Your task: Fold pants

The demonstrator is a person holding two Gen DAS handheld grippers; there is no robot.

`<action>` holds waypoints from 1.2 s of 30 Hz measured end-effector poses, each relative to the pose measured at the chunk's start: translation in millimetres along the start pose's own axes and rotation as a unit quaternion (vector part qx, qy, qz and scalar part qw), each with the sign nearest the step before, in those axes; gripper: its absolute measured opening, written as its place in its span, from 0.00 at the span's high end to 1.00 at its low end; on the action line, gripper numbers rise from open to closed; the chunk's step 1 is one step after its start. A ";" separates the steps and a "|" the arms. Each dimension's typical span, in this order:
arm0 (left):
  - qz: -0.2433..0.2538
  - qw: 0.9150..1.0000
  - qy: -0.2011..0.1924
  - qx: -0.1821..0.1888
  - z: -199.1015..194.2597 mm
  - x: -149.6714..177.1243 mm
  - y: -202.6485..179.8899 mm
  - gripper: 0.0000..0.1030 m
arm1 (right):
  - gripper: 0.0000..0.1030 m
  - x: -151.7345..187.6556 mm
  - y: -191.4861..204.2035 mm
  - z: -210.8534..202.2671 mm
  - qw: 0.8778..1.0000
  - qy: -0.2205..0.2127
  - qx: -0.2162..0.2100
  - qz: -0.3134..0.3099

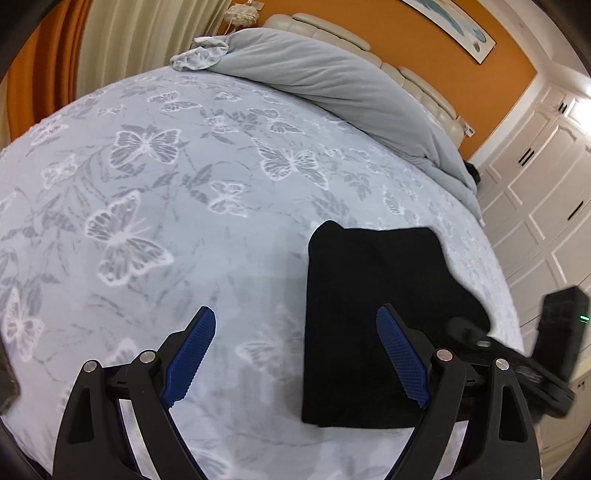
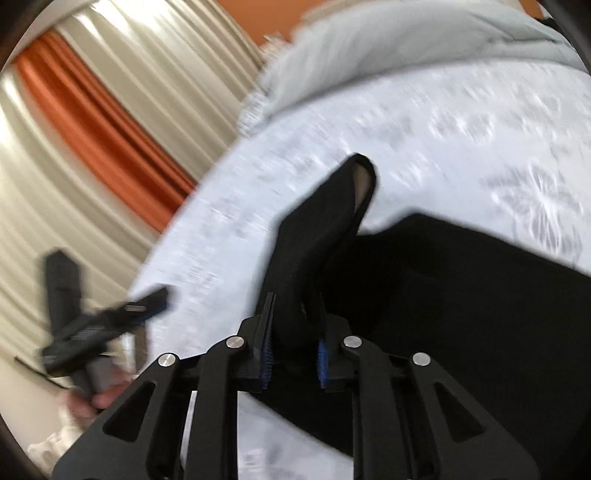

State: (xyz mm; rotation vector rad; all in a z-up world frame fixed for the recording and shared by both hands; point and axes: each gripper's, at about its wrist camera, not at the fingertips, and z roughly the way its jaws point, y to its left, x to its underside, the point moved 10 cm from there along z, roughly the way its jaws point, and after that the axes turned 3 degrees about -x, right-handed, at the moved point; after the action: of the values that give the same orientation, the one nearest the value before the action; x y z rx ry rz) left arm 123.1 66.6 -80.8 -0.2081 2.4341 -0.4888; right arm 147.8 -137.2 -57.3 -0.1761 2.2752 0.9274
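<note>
Right hand-held gripper [image 2: 293, 343] clamps pants [image 2: 461, 295] (left [image 1: 295, 354] spread wide).

**Bedroom surroundings**

Bed [image 1: 184, 184] under pale blue butterfly-print cover. Grey duvet [image 1: 332, 85] bunched along the cream padded headboard [image 1: 332, 27]. Orange wall [image 1: 424, 40] with a framed picture [image 1: 454, 26] (partly cropped). Cream and orange curtains [image 2: 92, 122]. White panelled wardrobe [image 1: 546, 177] beside bed.

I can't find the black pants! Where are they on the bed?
In the left wrist view the black pants lie folded on the butterfly bedspread, at its right side near the edge. The right gripper pinches one corner.
</note>
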 end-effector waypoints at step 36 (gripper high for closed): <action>-0.067 0.952 0.210 0.213 137.4 104.3 -141.1 0.63 | 0.48 83.0 -249.6 -138.4 0.962 -0.010 0.158 0.221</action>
State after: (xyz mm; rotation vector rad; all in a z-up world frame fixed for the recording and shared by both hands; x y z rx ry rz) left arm 130.6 -131.0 -183.6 -0.0892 2.6497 -1.2097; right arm 98.5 -403.5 -179.7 0.4957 2.4528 0.7536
